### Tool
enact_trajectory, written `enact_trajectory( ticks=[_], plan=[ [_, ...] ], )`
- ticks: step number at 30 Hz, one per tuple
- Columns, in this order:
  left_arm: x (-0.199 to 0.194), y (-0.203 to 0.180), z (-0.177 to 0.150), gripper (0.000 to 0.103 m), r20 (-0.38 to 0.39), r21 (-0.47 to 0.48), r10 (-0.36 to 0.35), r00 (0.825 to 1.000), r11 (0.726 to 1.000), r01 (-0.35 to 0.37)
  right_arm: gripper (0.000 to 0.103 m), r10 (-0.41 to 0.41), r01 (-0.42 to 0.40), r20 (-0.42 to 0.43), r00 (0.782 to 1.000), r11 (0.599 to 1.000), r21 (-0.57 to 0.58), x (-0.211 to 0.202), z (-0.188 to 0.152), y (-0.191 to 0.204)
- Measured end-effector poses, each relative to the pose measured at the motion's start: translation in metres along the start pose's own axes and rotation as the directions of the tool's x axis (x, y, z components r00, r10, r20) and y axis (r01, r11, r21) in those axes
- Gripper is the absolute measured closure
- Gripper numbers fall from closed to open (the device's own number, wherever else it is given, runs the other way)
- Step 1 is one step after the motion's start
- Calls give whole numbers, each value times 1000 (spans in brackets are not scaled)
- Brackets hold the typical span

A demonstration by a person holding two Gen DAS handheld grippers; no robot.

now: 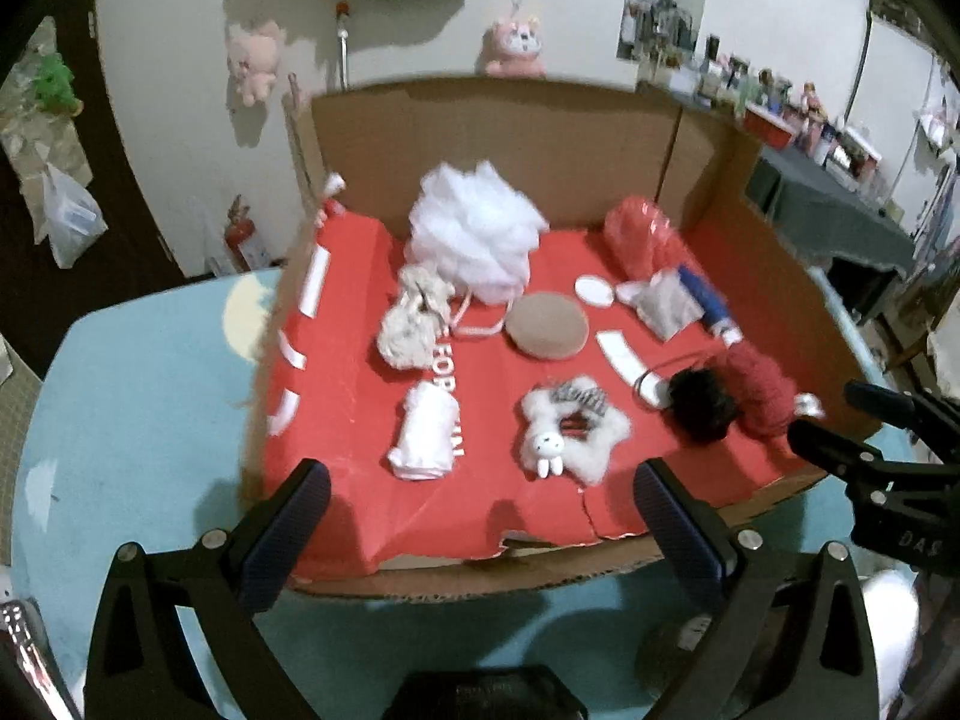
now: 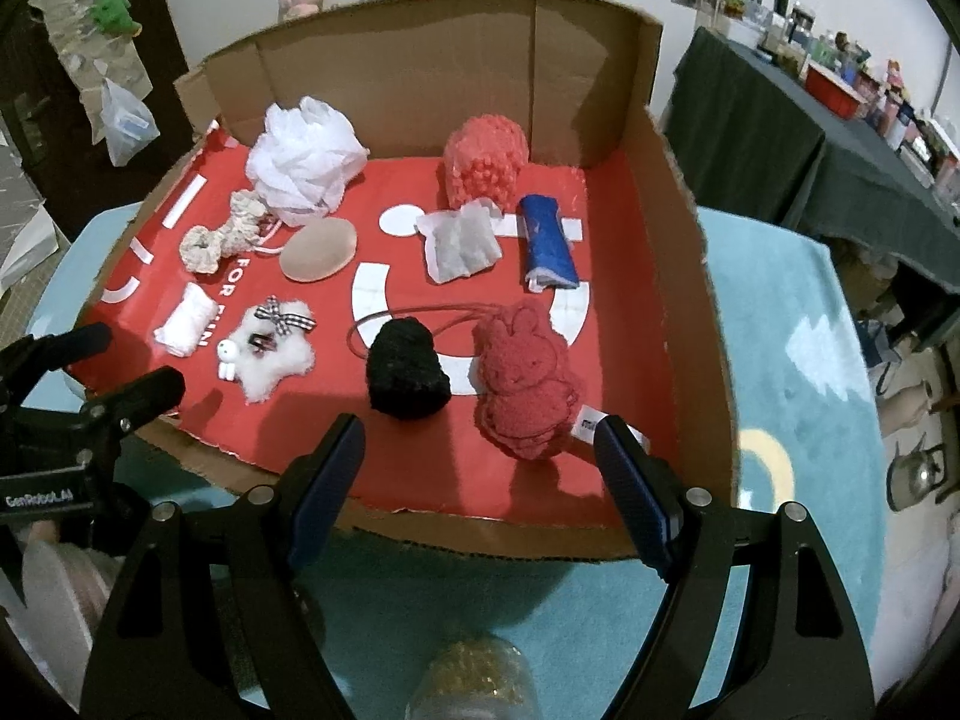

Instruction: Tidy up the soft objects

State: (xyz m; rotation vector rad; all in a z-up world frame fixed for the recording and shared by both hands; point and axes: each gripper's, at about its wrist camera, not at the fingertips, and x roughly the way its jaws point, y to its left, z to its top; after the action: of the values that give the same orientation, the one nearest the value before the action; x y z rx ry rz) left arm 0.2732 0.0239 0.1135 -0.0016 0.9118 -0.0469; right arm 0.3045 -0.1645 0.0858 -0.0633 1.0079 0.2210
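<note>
A big cardboard box point(image 2: 606, 90) w/ its front cut low sits on a blue-green rug point(image 2: 810, 420). The box floor is red paper point(image 2: 624, 276) w/ white shapes on it. All the soft things lie on that red floor.

Biggest is the white puffy bath sponge point(image 2: 303, 159) at the back left. A coral bumpy thing point(image 2: 483, 162) stands at the back, more to the right. Near the front right is the red bunny plush point(image 2: 528, 381), & just left of it, v. close, a black fuzzy lump point(image 2: 408, 372). A thin cord loop point(image 2: 420, 312) lies behind them. A blue & white roll point(image 2: 549, 243) lies in front of the coral thing, & a gray-white cloth bag point(image 2: 459, 243) is just left of the roll. A tan round pad point(image 2: 318, 252) lies in the middle. Left of it is a cream scrunchie point(image 2: 225, 234). At the front left are a white fluffy star w/ a tiny bunny & a checked bow point(image 2: 273, 351), & a small white cloth roll point(image 2: 186, 321) beside it.

The left gripper point(image 1: 480, 510) hangs over the front edge of the box, fingers spread wide, holding nothing. The right gripper point(image 2: 480, 462) does the same at the front right, fingers wide apart w/ nothing in them, near the red bunny plush.
</note>
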Motion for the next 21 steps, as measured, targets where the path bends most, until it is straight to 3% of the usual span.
enact_trajectory(
  ticks=[5,10,12,16,21],
  plan=[
    [-49,-1,-6,0,122,-1,35,992,999,-35,25,2,-3,78,997,1000,17,-40,2,-6],
    [-97,-11,-33,0,212,21,-2,977,1000,-2,25,14,-20,179,984,999,34,-91,-8,-13],
    [-113,-16,-50,0,240,29,-19,971,1000,12,24,38,-46,217,975,999,30,-115,-21,-14],
    [-129,-25,-82,0,269,44,-49,962,998,38,10,38,-38,290,956,999,-4,-146,-50,-3],
    [-134,-33,-121,0,285,30,-98,953,995,94,10,37,-26,346,937,999,-36,-162,-98,12]
  ],
)
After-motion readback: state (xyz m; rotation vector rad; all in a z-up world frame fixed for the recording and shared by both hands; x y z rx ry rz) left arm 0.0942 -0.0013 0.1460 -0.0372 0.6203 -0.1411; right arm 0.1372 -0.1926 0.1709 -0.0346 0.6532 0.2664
